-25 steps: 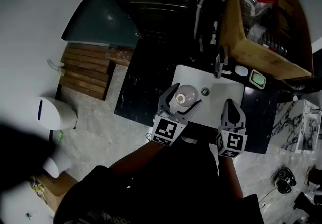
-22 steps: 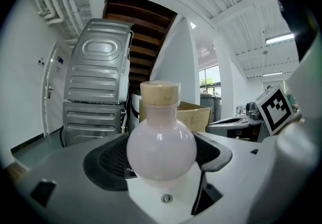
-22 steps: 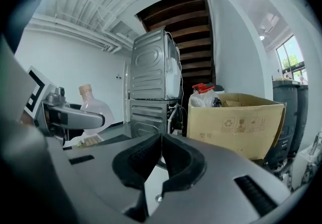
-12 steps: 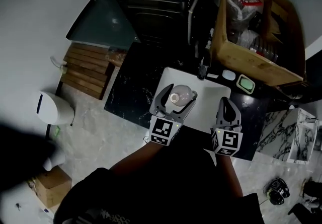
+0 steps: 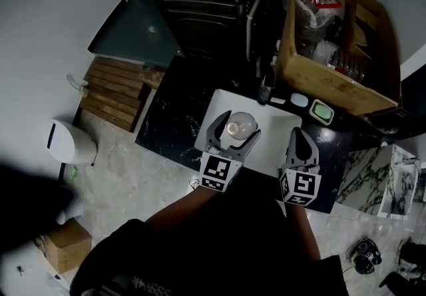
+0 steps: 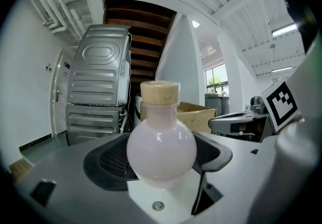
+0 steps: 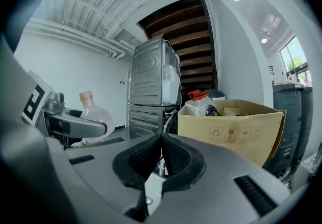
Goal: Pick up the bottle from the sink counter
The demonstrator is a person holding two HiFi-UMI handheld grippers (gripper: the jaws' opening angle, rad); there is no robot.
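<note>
Head view put the dark counter (image 5: 166, 122) at the left, with the left gripper (image 5: 235, 130) over the white sink (image 5: 276, 132). Its jaws were clenched on the round belly of the corked bottle (image 5: 241, 124), which looked lifted and upright, probably so the cork stayed uppermost. To the right, the right gripper (image 5: 297, 134) hung idle near the sink's near edge, jaws pressed together on nothing, apparently not needed. A cardboard box (image 5: 333, 82) sat far right.
</note>
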